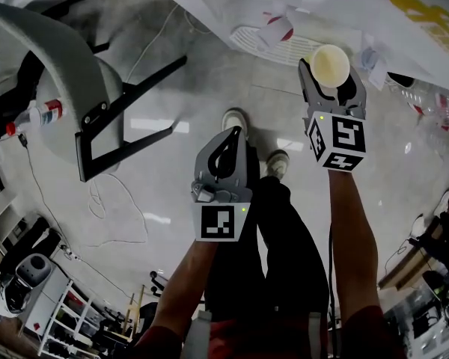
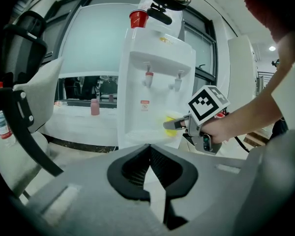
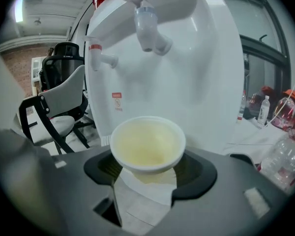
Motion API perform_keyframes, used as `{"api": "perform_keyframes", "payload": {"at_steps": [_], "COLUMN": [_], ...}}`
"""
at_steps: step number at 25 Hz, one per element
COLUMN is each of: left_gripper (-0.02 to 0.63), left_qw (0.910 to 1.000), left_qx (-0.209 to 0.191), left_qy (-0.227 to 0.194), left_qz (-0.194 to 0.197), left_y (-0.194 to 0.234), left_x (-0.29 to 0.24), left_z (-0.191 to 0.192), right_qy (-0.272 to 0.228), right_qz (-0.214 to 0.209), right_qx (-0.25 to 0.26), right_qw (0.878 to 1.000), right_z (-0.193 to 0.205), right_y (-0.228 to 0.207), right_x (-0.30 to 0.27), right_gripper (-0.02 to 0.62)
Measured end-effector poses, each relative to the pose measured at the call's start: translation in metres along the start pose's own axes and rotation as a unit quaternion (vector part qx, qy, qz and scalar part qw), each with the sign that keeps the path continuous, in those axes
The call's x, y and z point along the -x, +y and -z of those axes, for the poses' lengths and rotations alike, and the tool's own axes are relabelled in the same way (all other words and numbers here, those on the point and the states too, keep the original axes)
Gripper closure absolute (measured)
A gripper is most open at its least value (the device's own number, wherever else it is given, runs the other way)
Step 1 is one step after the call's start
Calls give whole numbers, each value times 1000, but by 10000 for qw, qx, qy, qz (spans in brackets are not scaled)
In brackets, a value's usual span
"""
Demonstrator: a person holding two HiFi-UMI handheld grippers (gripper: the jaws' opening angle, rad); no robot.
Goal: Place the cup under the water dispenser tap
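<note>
A pale yellow paper cup [image 1: 329, 64] stands upright between the jaws of my right gripper [image 1: 331, 79], which is shut on it. In the right gripper view the cup [image 3: 147, 144] is just in front of the white water dispenser [image 3: 187, 77], below its blue tap [image 3: 147, 26] and right of the red tap [image 3: 101, 55]. In the left gripper view the right gripper [image 2: 179, 124] holds the cup [image 2: 173, 125] at the dispenser's [image 2: 157, 63] drip tray level. My left gripper [image 1: 230, 137] hangs lower and further back, its jaws [image 2: 148, 149] shut with nothing in them.
The dispenser's drip grille [image 1: 269, 47] lies just left of the cup. A grey office chair [image 1: 52, 73] stands at the left. A red cup [image 2: 138, 18] sits on top of the dispenser. Plastic bottles [image 3: 285, 156] crowd the right side. The person's feet [image 1: 236, 118] are on the glossy floor.
</note>
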State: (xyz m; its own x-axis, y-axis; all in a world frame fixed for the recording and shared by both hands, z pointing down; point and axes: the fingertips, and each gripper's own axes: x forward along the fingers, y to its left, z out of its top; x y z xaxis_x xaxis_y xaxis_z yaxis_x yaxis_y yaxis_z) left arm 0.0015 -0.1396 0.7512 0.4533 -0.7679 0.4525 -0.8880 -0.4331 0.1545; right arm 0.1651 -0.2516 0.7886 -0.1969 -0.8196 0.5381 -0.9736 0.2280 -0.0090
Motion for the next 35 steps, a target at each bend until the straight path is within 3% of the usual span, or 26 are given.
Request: {"api": "perform_keyframes", "payload": {"at_steps": [13,19,35], "left_gripper": [611,611,611], "left_qw": [9998,9997,9996], "left_qx": [116,49,-210], "left_qy": [140,187,-135], "left_qz": [83,142,126], "left_y": [-12,-13,-17], "left_x": [4,5,29], "left_z": [14,13,-45], "right_qy": [10,129,483], "right_qz": [130,169,63], "right_qx": [104,-110,-295], "right_qw": [9999,9997,9984], "right_z": [4,11,32], "right_y": [-9,-12,11], "right_x": [-20,-18,44], "right_gripper": [295,249,239]}}
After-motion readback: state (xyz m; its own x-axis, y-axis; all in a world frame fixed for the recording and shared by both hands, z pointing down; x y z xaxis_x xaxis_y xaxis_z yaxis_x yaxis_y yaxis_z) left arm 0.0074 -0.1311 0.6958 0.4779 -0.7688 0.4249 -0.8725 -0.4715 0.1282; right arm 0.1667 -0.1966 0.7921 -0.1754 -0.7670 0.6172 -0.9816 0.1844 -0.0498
